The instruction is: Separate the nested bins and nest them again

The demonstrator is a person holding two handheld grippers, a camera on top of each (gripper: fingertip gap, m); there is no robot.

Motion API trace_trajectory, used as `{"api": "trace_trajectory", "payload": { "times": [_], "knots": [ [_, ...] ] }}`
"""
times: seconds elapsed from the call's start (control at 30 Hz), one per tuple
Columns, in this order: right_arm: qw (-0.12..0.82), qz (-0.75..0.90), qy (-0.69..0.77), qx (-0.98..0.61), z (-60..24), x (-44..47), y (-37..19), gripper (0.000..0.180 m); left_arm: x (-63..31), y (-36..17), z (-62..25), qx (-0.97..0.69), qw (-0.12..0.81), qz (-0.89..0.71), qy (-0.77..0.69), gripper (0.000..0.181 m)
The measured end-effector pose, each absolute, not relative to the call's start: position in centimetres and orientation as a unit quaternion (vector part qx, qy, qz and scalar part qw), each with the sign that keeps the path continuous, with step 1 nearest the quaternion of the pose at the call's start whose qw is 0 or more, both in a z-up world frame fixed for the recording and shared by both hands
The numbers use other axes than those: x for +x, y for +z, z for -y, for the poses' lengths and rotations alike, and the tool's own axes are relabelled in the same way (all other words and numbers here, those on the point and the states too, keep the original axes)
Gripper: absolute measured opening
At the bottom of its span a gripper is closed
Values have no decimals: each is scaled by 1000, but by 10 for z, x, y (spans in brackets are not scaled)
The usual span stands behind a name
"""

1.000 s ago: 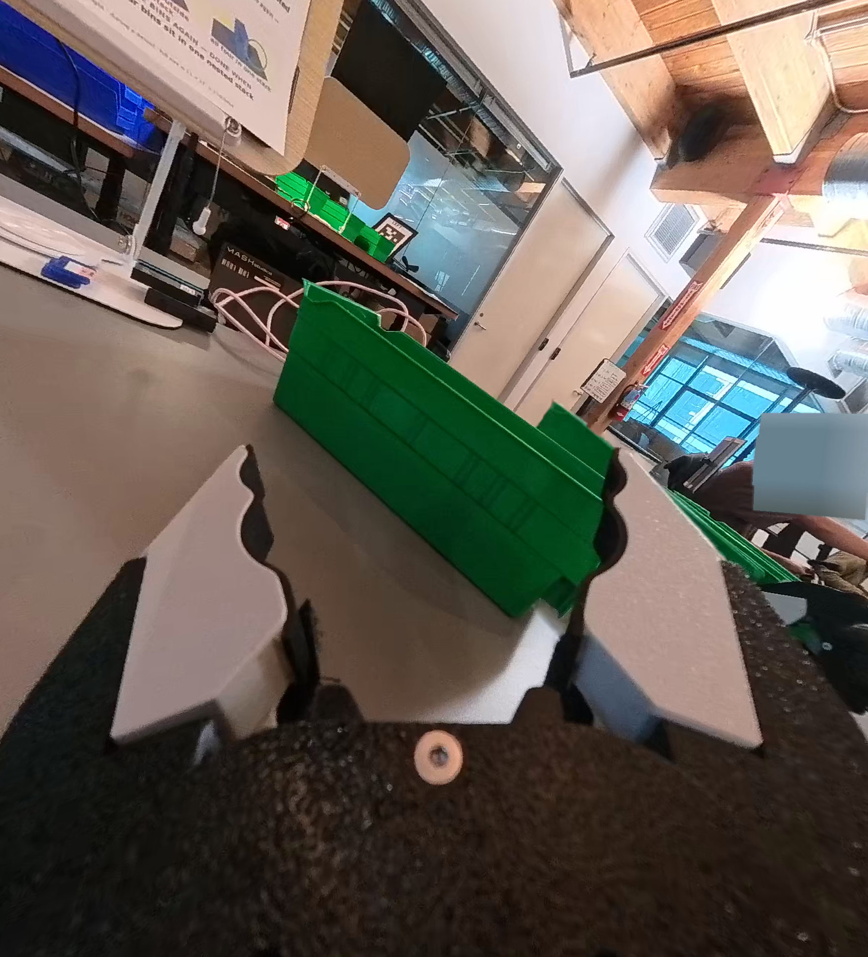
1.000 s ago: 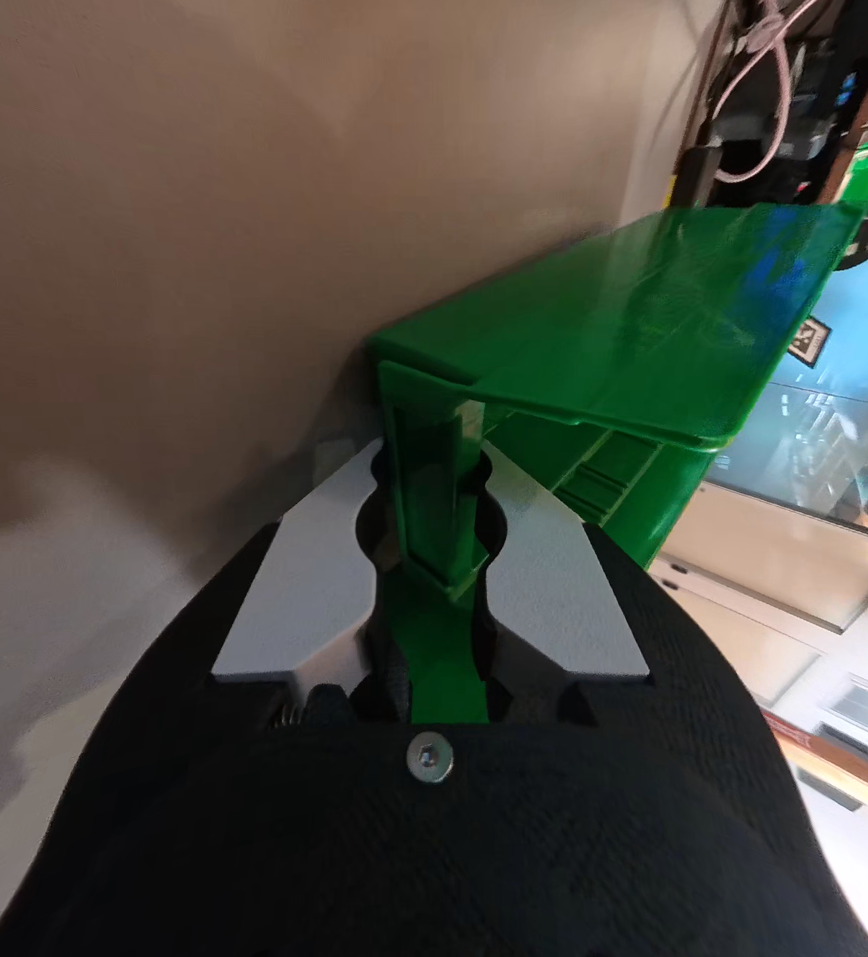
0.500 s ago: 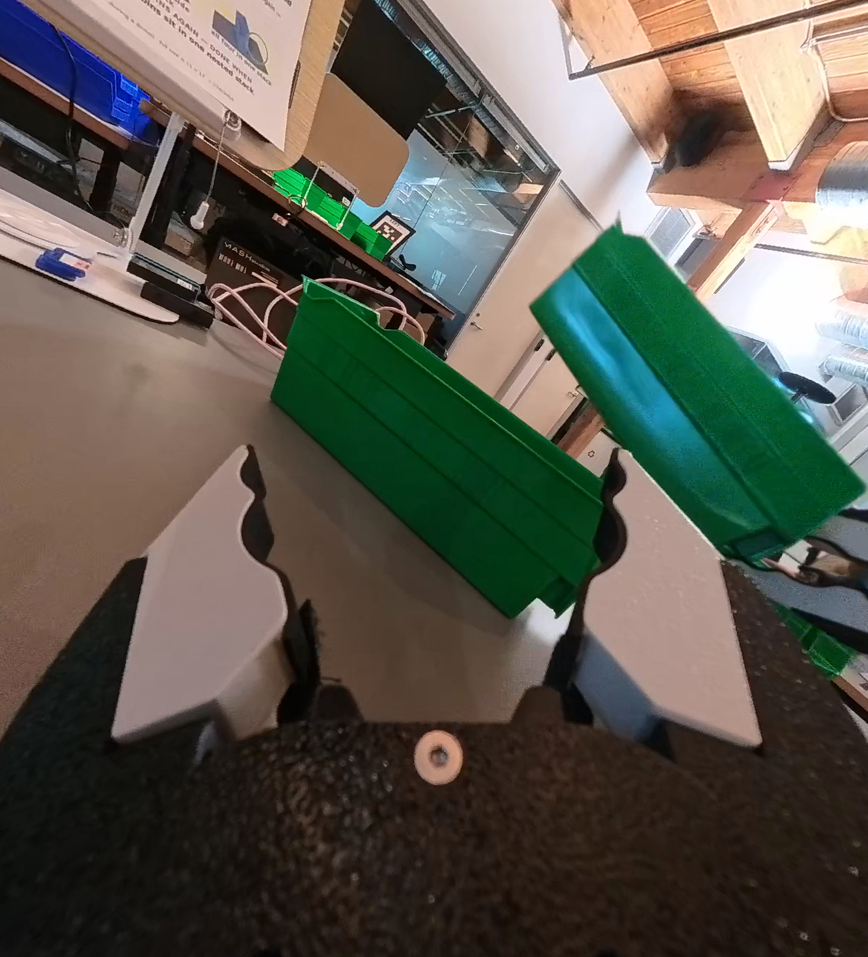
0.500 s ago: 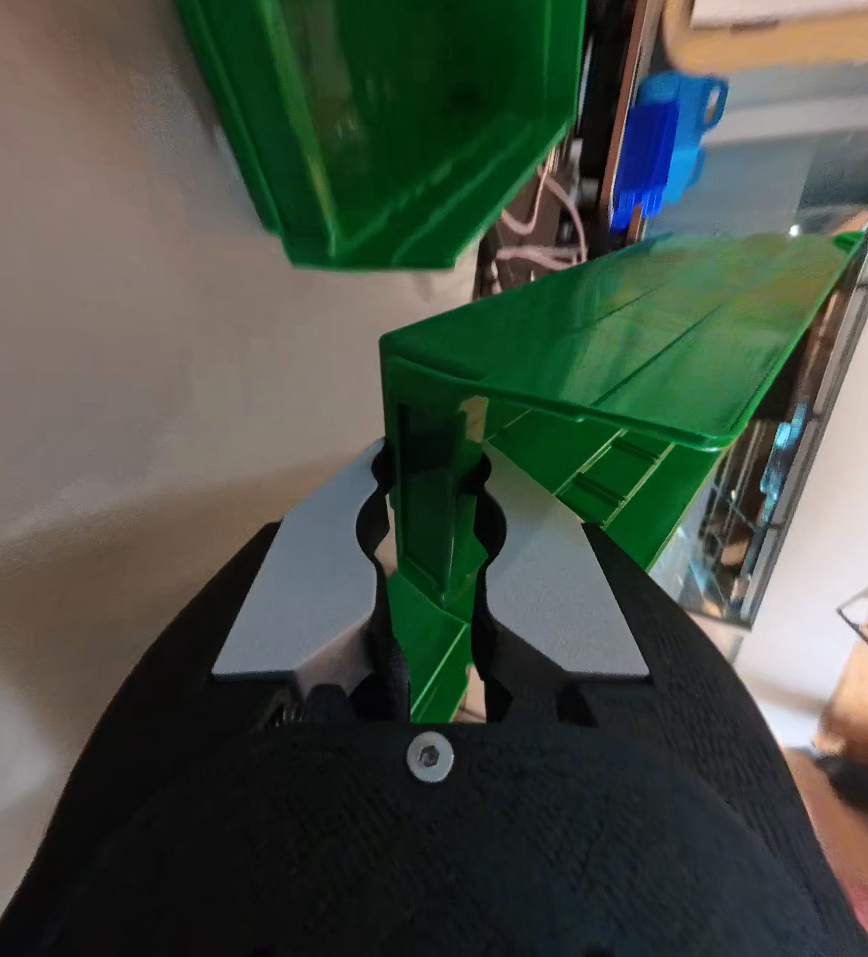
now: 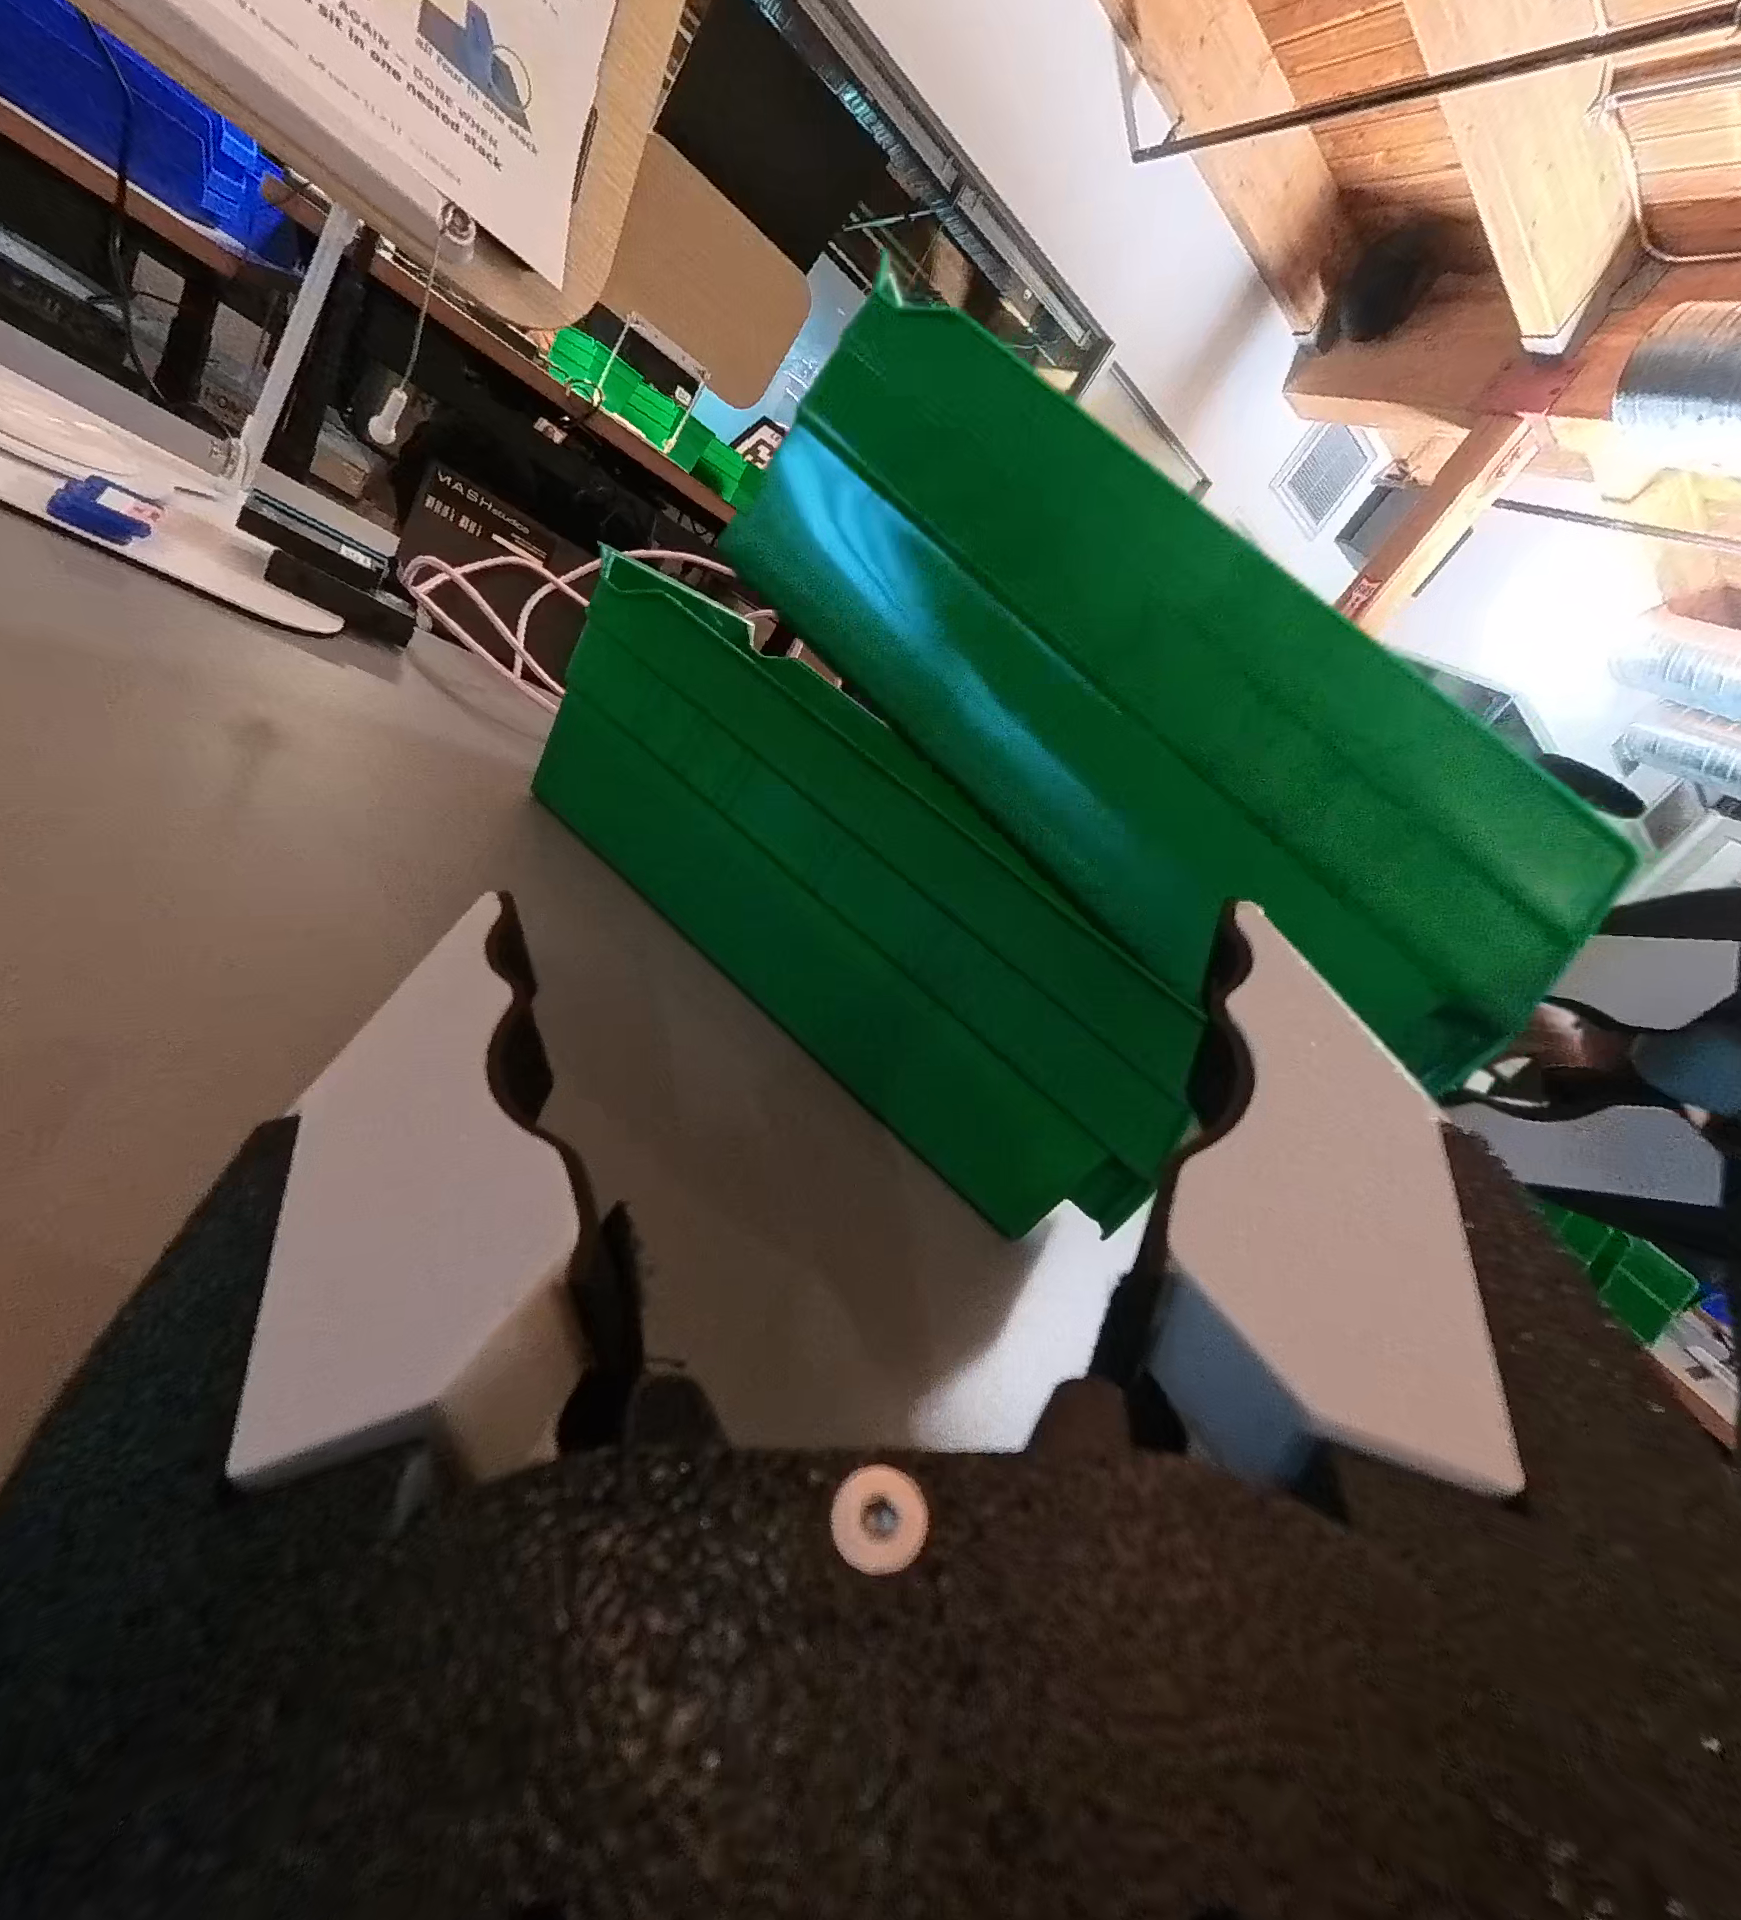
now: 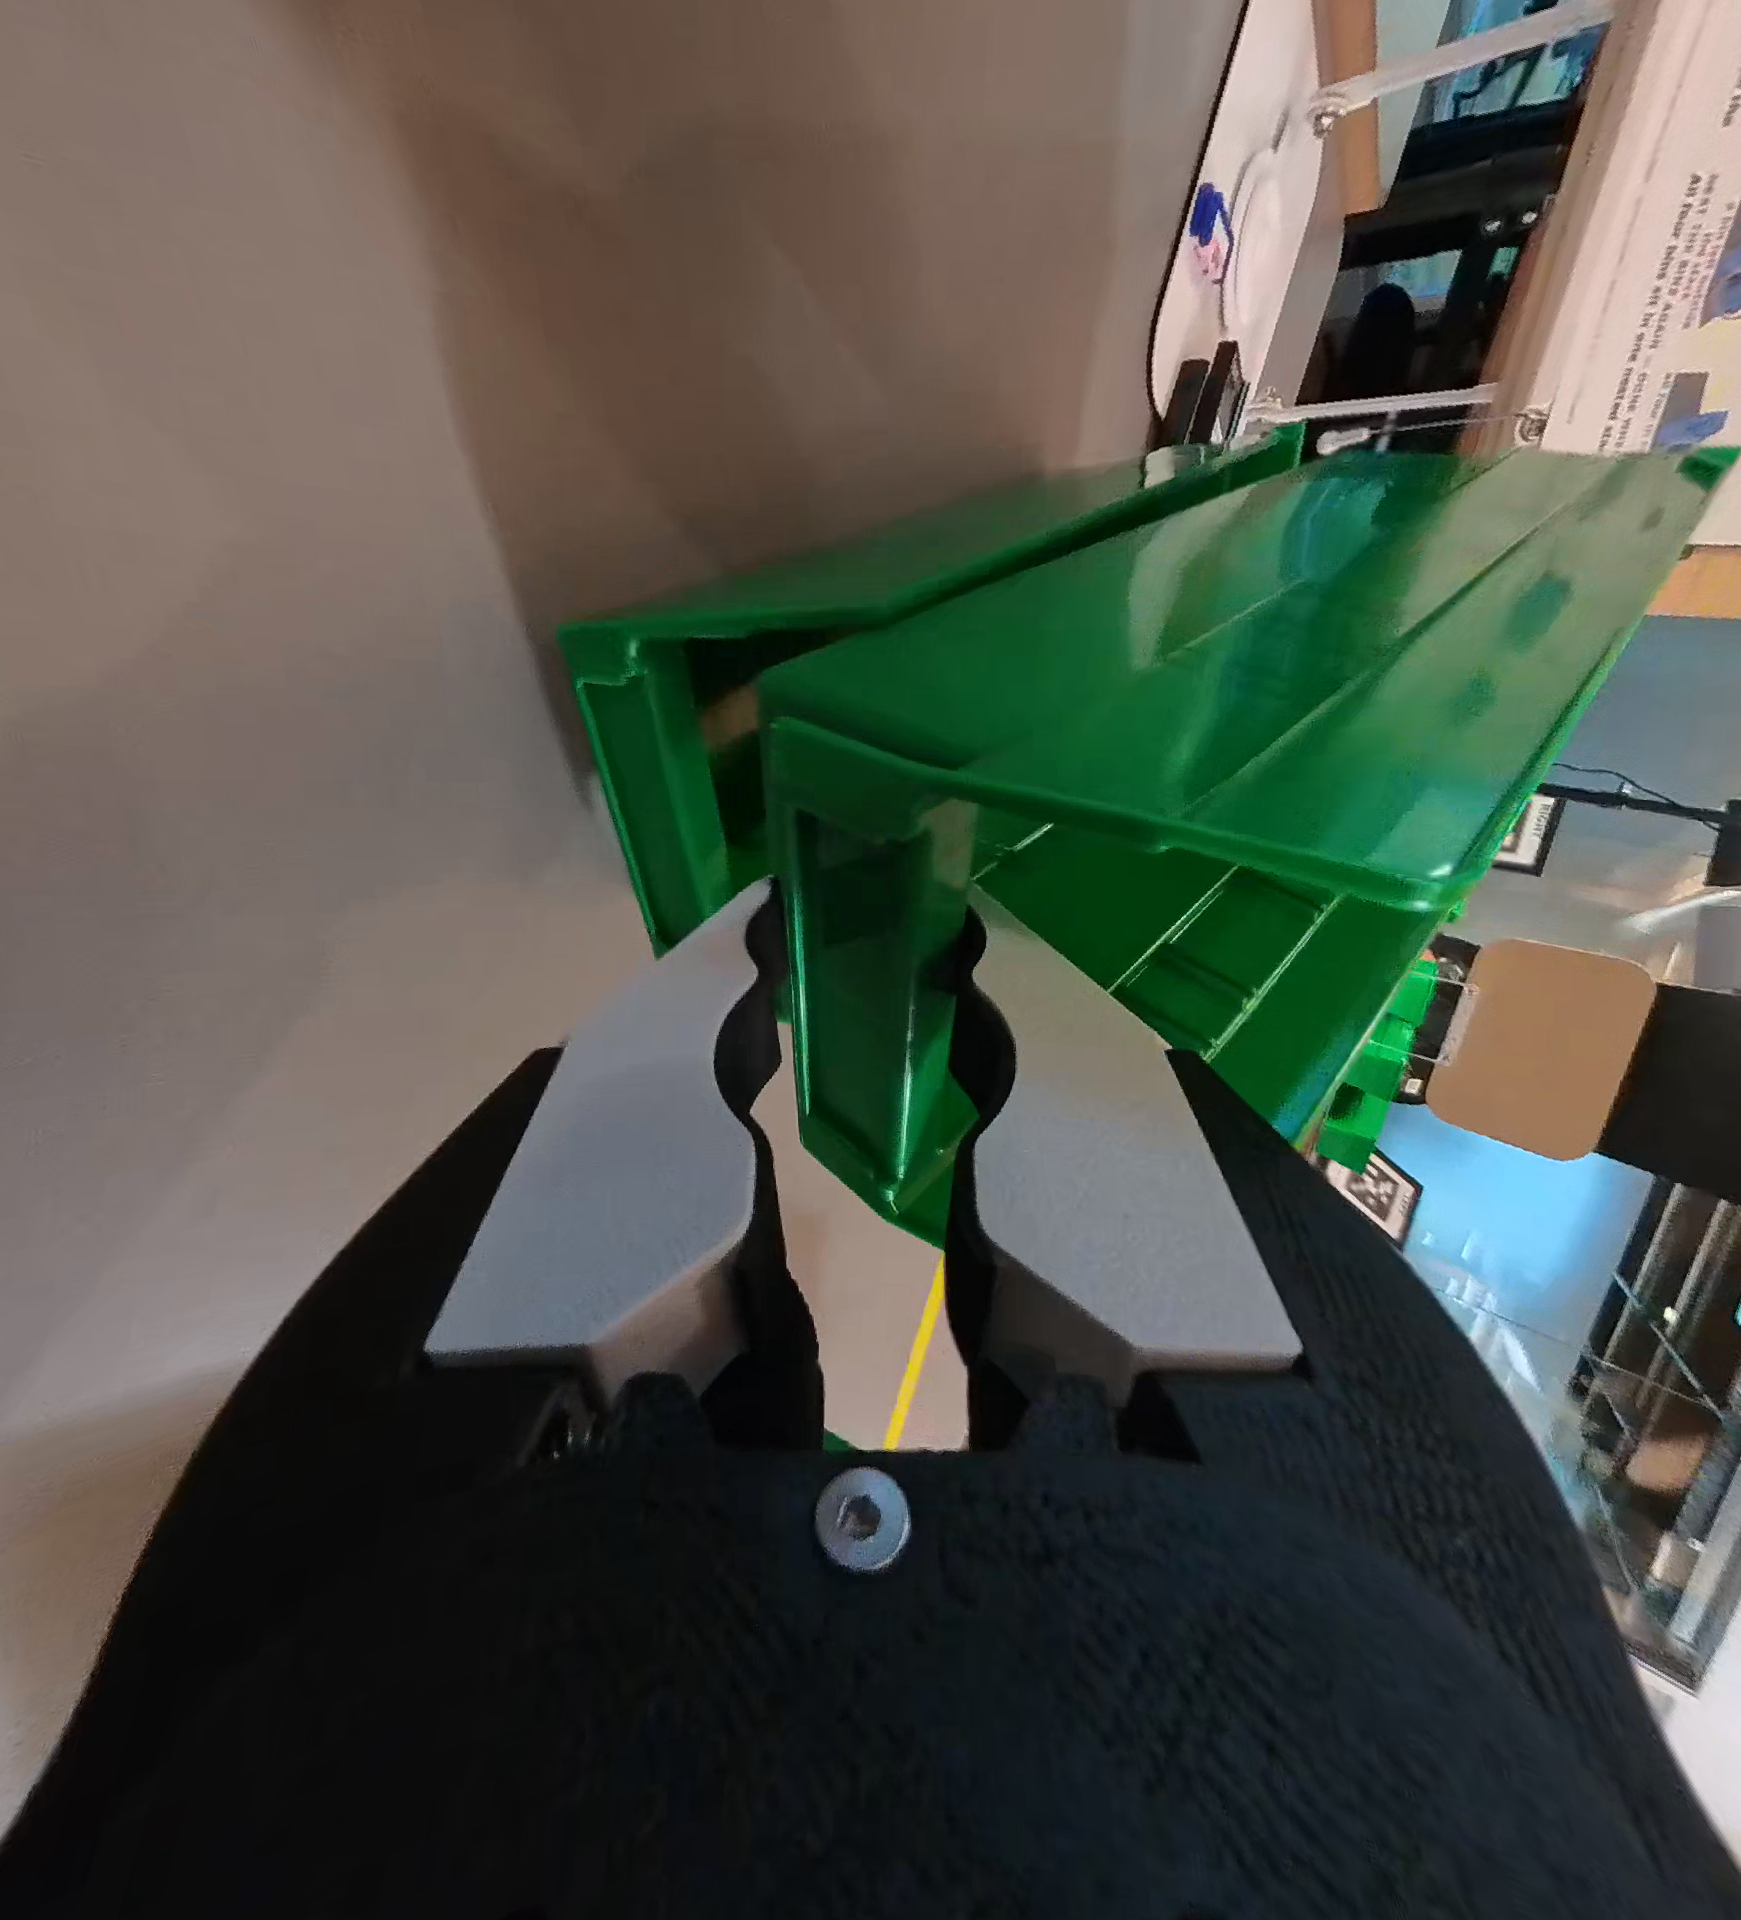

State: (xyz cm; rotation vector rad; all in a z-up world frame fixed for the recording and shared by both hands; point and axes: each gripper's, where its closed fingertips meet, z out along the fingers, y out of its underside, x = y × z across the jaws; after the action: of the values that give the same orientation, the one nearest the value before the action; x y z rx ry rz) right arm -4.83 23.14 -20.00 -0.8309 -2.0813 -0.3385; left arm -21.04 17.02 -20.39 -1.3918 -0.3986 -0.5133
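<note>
Your right gripper: jaws closed on the end lip of the raised bin, carried tilted over the other.
Your left gripper: jaws spread wide, empty.
Lower bin: resting on the grey table.

Left gripper spread wide, holding nothing, low and level; right gripper clamped on a bin rim, tilted.

grey table; green bin rests on it; white mat at far edge
</note>
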Motion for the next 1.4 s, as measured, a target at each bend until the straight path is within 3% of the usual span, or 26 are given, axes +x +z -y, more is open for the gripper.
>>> {"api": "trace_trajectory", "payload": {
  "times": [0.7, 0.87, 1.07, 1.17, 1.33, 1.4],
  "knots": [
    [362, 856, -183, -320, -253, -70, -226, 28, -211, -205, -171, -627, 716, 184, -243, 126],
    [372, 852, -172, -327, -253, -68, -225, 53, -211, -205, -171, -627, 716, 185, -244, 125],
    [361, 858, -57, -362, -234, -46, -218, 47, -211, -205, -171, -627, 716, 185, -244, 126],
    [374, 857, -65, -349, -239, -45, -222, 41, -212, -205, -171, -627, 716, 185, -244, 125],
    [405, 852, -78, -322, -246, -59, -227, 51, -212, -205, -170, -627, 716, 185, -245, 126],
    [387, 859, -71, -327, -245, -59, -236, 46, -212, -205, -171, -627, 716, 186, -245, 126]
  ]
}}
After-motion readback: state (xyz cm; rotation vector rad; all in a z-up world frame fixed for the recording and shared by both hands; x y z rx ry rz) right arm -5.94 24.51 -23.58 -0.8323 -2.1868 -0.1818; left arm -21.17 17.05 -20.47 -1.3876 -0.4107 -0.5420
